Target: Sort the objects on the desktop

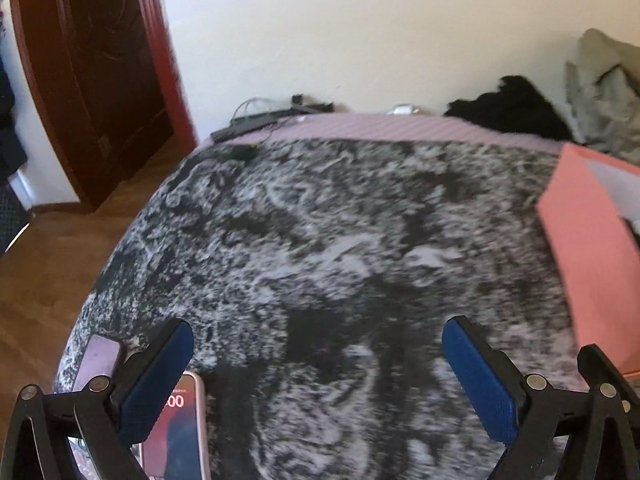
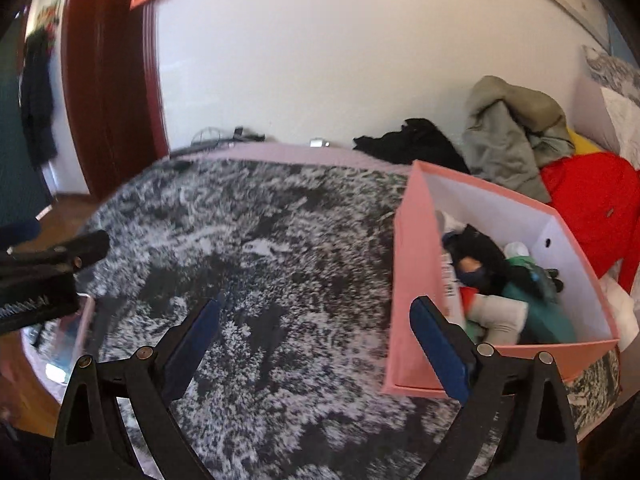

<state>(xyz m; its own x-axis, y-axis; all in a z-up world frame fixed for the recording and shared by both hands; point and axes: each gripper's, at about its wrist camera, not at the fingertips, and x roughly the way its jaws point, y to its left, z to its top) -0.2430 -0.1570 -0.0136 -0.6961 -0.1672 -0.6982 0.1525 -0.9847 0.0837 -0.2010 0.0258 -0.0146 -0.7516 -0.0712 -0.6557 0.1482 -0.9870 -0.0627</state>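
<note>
My left gripper [image 1: 317,324] hangs open over the black-and-white mottled cloth [image 1: 320,220], with nothing between its blue pads. A phone in a pink case [image 1: 182,432] lies lit under its left finger, close to the table's near-left edge. A pink open box [image 2: 412,280] stands at the right and holds several items, among them black, green and red ones. My right gripper [image 2: 318,302] is open too and empty, its right finger [image 2: 440,344] in front of the box's near-left corner. The left gripper's finger [image 2: 90,246] shows at the left edge of the right wrist view.
Clothes are piled at the back right: a black garment [image 2: 412,146], a grey-green one [image 2: 508,136] and a red one [image 2: 592,200]. Cables and a dark strip [image 1: 256,120] lie at the far edge. A dark red door [image 1: 92,80] and wooden floor [image 1: 48,280] are at the left.
</note>
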